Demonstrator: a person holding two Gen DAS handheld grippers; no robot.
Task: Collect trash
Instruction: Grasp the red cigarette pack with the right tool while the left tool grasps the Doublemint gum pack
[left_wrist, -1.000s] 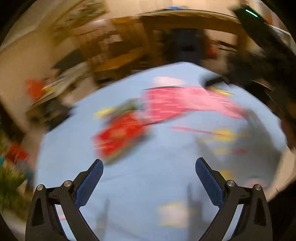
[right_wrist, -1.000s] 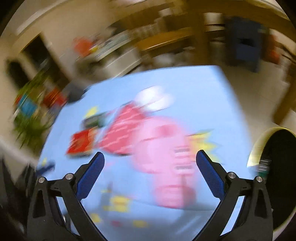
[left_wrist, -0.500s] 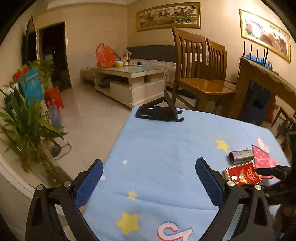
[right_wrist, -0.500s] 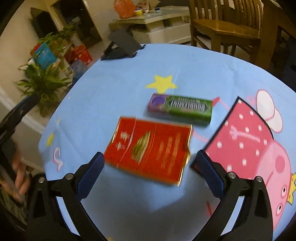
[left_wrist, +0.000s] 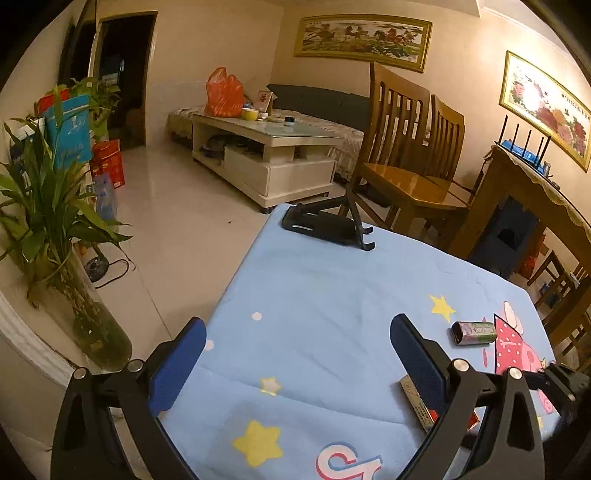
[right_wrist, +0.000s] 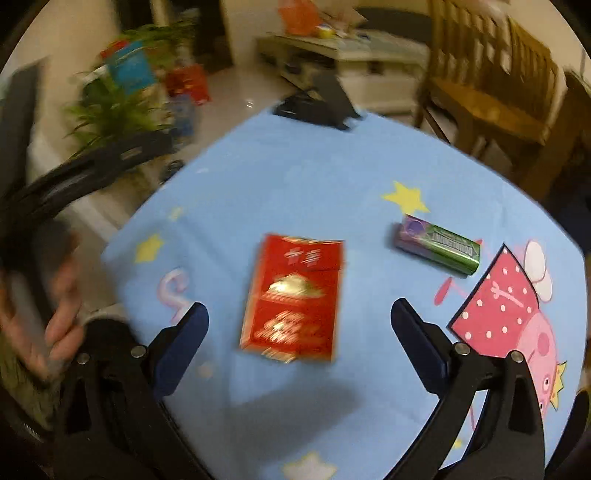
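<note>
A red and gold cigarette pack (right_wrist: 295, 299) lies flat on the blue cartoon tablecloth (right_wrist: 295, 184). My right gripper (right_wrist: 299, 325) is open above it, with the pack between and just ahead of the fingers. A green and purple gum pack (right_wrist: 437, 245) lies to the right of it. My left gripper (left_wrist: 295, 350) is open and empty over the cloth's left part. In the left wrist view the gum pack (left_wrist: 474, 332) lies right of the fingers, and an edge of the cigarette pack (left_wrist: 417, 402) shows behind the right finger.
A black folding phone stand (left_wrist: 328, 221) sits at the table's far edge. Wooden chairs (left_wrist: 410, 147) stand behind the table on the right. A coffee table (left_wrist: 266, 147) and a potted plant (left_wrist: 55, 221) are on the floor to the left.
Both views were swinging a second ago. The left one now holds nearly steady. The right gripper has turned and closed in, so the red pack now lies lengthwise between its fingers.
</note>
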